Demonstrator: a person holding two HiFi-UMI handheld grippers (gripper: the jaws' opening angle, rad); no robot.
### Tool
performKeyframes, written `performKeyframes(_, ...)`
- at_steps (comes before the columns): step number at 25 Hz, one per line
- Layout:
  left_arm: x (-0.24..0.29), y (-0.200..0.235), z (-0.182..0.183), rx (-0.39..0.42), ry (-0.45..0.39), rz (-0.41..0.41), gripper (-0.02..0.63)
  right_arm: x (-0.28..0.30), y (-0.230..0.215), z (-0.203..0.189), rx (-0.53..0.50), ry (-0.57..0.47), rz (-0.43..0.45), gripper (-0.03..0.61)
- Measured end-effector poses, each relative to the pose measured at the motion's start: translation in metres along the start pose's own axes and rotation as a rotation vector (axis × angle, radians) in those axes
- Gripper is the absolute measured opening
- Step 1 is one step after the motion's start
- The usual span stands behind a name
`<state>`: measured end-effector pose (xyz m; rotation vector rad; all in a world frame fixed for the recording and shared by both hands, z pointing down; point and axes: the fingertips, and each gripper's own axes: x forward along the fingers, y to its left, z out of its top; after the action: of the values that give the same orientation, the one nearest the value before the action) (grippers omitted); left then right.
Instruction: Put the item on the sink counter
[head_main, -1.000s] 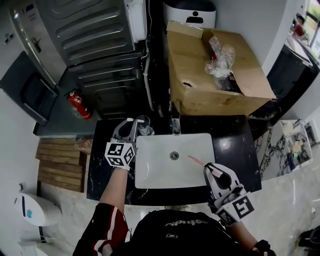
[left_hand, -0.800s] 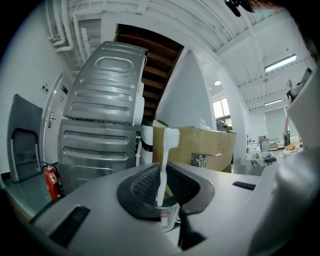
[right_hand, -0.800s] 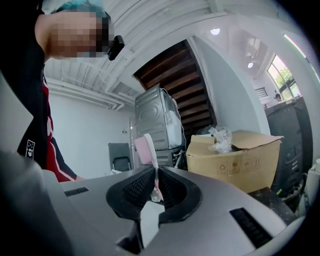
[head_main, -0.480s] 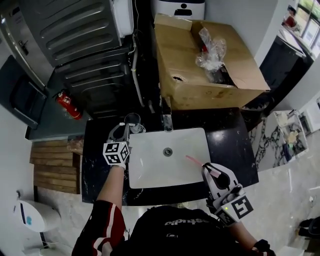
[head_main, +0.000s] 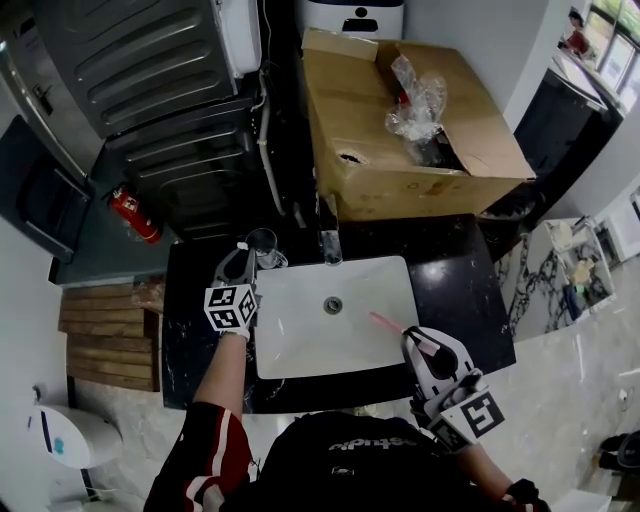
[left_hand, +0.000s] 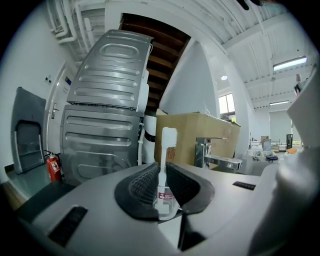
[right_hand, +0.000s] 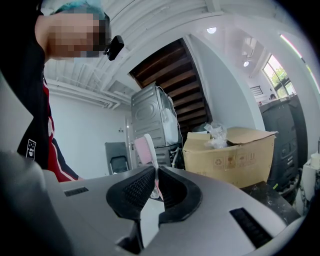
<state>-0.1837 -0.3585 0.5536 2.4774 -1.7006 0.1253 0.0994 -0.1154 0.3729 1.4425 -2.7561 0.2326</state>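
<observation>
My left gripper (head_main: 240, 260) hovers over the black sink counter (head_main: 195, 330) left of the white basin (head_main: 300, 345). It is shut on a white toothbrush (left_hand: 167, 145) that stands upright between its pads. A clear glass (head_main: 262, 243) stands just beyond its tips. My right gripper (head_main: 424, 343) hangs at the basin's front right corner, shut on a pink toothbrush (head_main: 385, 322) whose head points out over the basin. In the right gripper view the pink toothbrush (right_hand: 147, 149) rises from between the pads.
A chrome faucet (head_main: 328, 243) stands behind the basin. A large open cardboard box (head_main: 400, 150) holding a plastic bag fills the back right. A ribbed metal appliance (head_main: 150, 60) and a red fire extinguisher (head_main: 135, 215) are at the back left. Black counter (head_main: 460, 290) shows right of the basin.
The head view has shifted, so the scene sits a little further left and higher. The left gripper has edged slightly closer to the glass. Both grips are unchanged.
</observation>
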Motion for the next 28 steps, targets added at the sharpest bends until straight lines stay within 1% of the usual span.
performKeyframes(1, -0.001, 0.001, 0.003, -0.003, -0.011, 0.001, 0.053, 0.0, 0.0, 0.001, 0.001, -0.003, 0.002, 0.055)
performKeyframes(3, -0.004, 0.001, 0.009, -0.006, -0.024, 0.0, 0.087, 0.001, -0.001, 0.003, 0.002, -0.009, 0.008, 0.055)
performKeyframes(8, -0.014, 0.001, 0.013, 0.007, -0.024, -0.001, 0.139, 0.005, 0.002, 0.01, -0.009, -0.025, 0.032, 0.055)
performKeyframes(12, -0.03, -0.003, 0.019, 0.007, -0.046, -0.005, 0.141, 0.009, 0.004, 0.013, -0.011, -0.03, 0.056, 0.055)
performKeyframes(15, -0.039, -0.011, 0.021, 0.024, -0.055, -0.017, 0.141, 0.013, 0.005, 0.015, -0.008, -0.039, 0.069, 0.055)
performKeyframes(21, -0.04, -0.011, 0.014, 0.035, -0.019, -0.013, 0.141, 0.018, 0.006, 0.021, -0.006, -0.065, 0.085, 0.055)
performKeyframes(25, -0.034, -0.009, 0.012, 0.029, -0.008, -0.009, 0.141, 0.014, 0.009, 0.015, -0.013, -0.039, 0.102, 0.055)
performKeyframes(28, -0.028, -0.009, 0.009, 0.009, -0.003, -0.009, 0.141, 0.01, 0.003, 0.015, -0.009, -0.035, 0.087, 0.055)
